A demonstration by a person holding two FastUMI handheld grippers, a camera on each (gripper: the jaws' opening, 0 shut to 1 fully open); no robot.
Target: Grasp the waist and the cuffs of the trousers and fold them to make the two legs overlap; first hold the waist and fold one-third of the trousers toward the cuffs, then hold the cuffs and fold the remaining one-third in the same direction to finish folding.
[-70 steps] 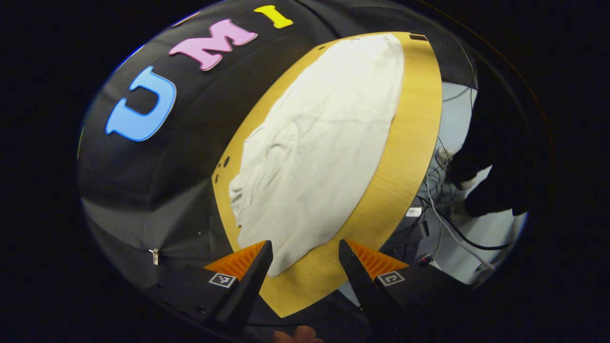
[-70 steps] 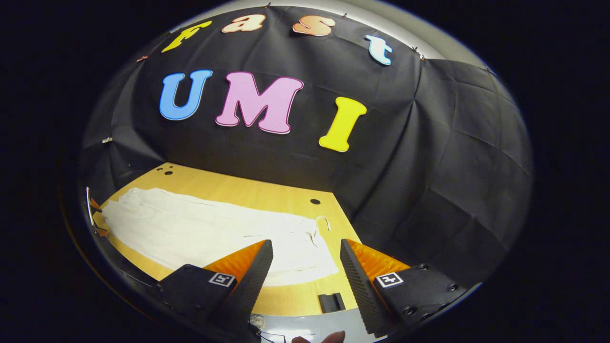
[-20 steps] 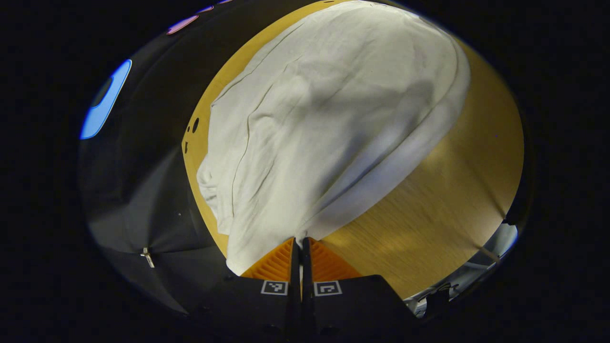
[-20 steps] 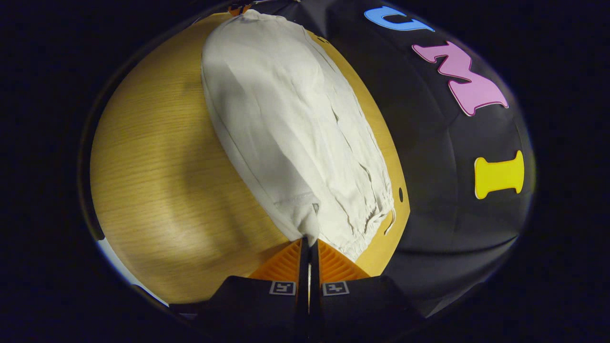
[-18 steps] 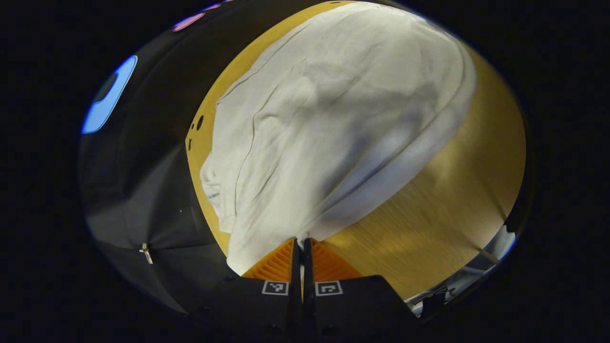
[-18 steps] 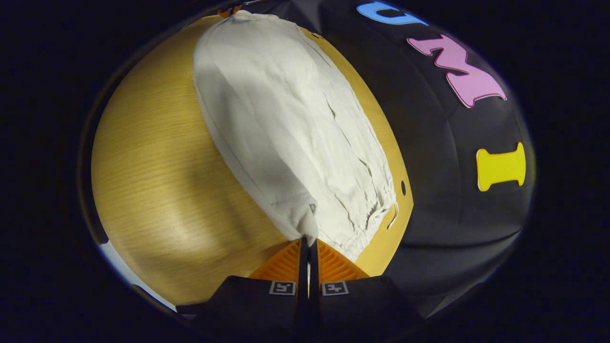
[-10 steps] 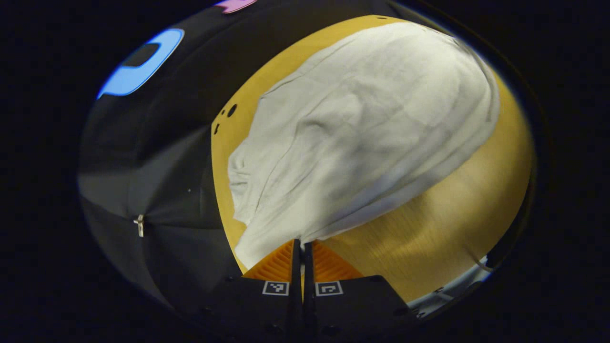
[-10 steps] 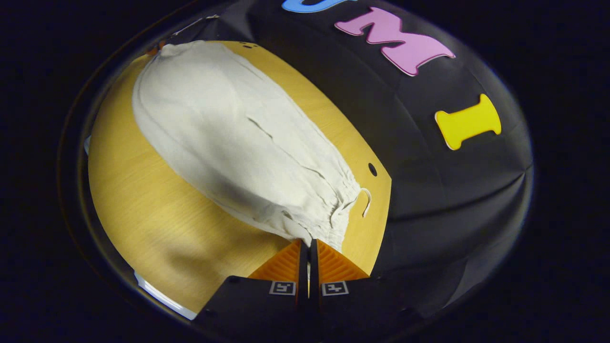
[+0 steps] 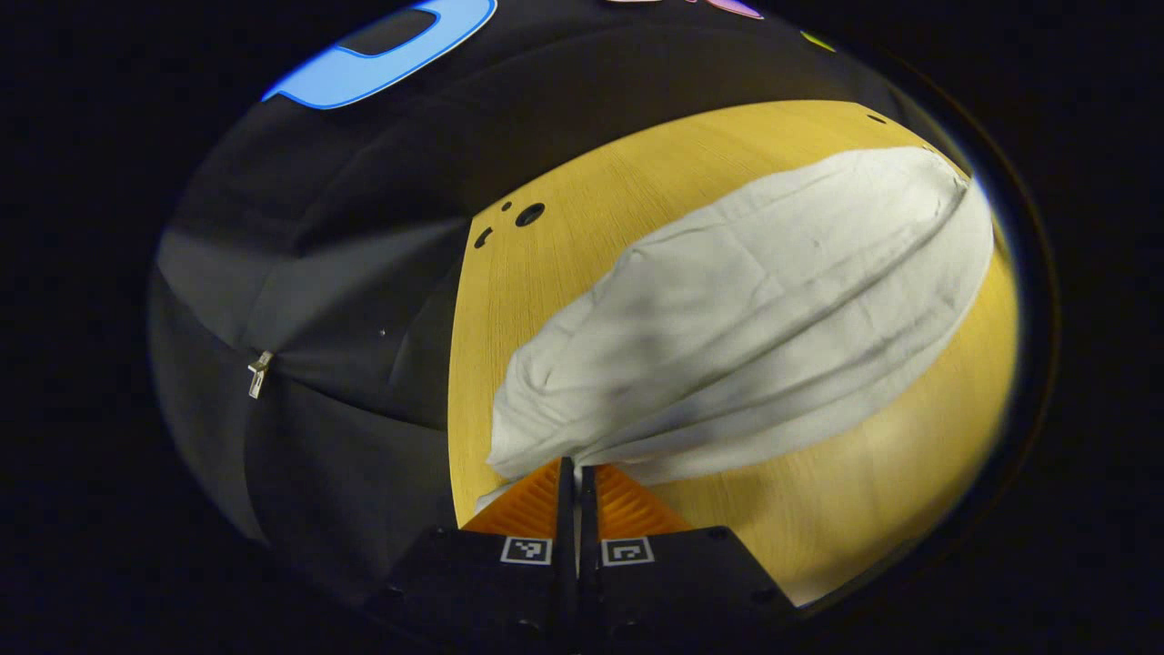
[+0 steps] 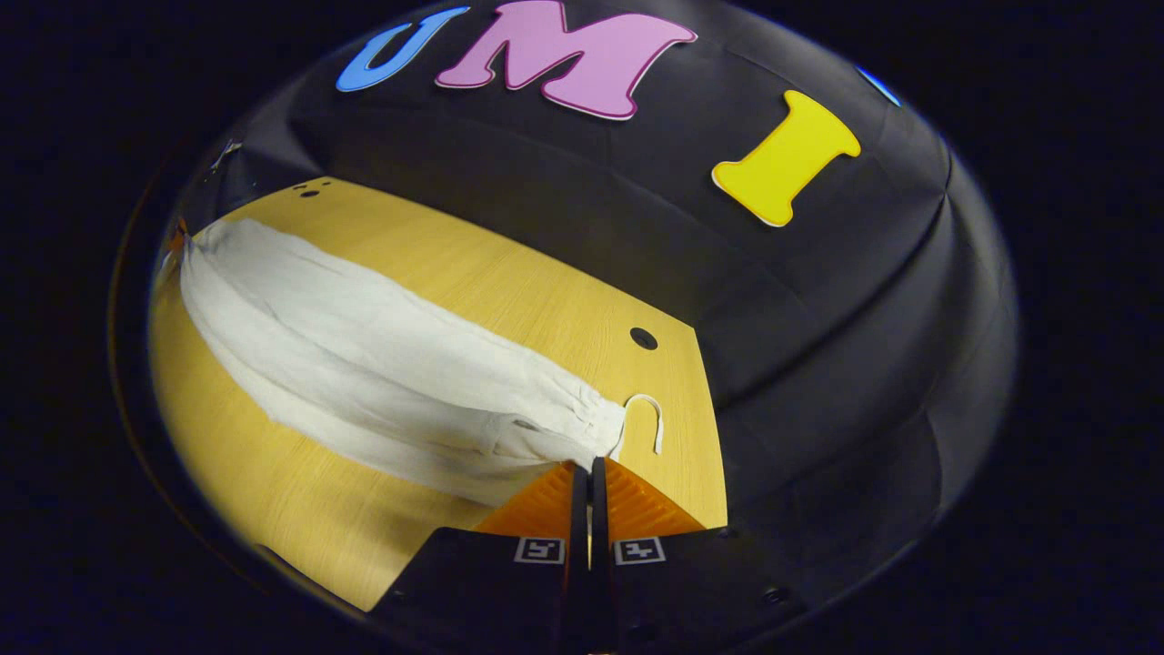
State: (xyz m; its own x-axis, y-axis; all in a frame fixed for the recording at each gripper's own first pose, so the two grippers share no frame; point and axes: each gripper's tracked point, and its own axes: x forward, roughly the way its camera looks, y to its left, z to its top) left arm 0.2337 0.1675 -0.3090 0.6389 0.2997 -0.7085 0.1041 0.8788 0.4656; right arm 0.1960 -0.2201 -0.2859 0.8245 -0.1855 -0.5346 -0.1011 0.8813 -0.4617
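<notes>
Left gripper view: left gripper clamped on soft, creased white trousers stretching ahead over grained wooden table. Right gripper view: right gripper pinching gathered waist, drawstring just beyond.

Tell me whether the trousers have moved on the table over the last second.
Yes. The trousers have been folded lengthwise toward the booth wall: against the table, the near leg now lies over the far one, leaving a narrower strip.

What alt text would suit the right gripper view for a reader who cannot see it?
The right gripper is shut on the waist end of pale trousers, which stretch away leftward in a long folded band across a wooden table. A white drawstring curls on the table beside the waist.
</notes>
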